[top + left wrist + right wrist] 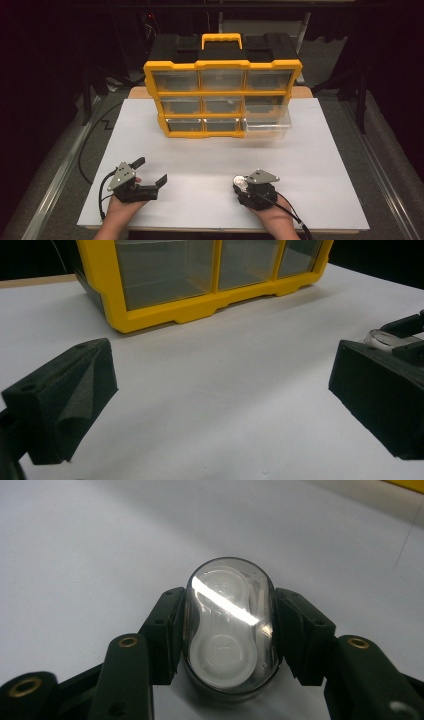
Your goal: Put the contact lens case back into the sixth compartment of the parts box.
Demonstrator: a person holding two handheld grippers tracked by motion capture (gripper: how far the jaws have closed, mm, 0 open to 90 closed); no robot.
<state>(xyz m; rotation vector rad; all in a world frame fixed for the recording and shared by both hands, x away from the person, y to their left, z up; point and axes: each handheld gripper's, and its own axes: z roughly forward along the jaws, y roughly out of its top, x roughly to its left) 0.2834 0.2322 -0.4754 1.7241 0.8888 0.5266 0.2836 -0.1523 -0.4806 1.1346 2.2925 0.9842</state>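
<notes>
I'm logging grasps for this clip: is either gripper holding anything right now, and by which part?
The right gripper clamps a clear oval case by its two long sides. The left gripper is open, holding nothing.

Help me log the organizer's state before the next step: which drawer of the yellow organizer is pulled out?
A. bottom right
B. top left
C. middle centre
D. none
A: in the high view the clear bottom-right drawer juts forward from the yellow organizer, while the other eight sit flush in the frame.
</notes>
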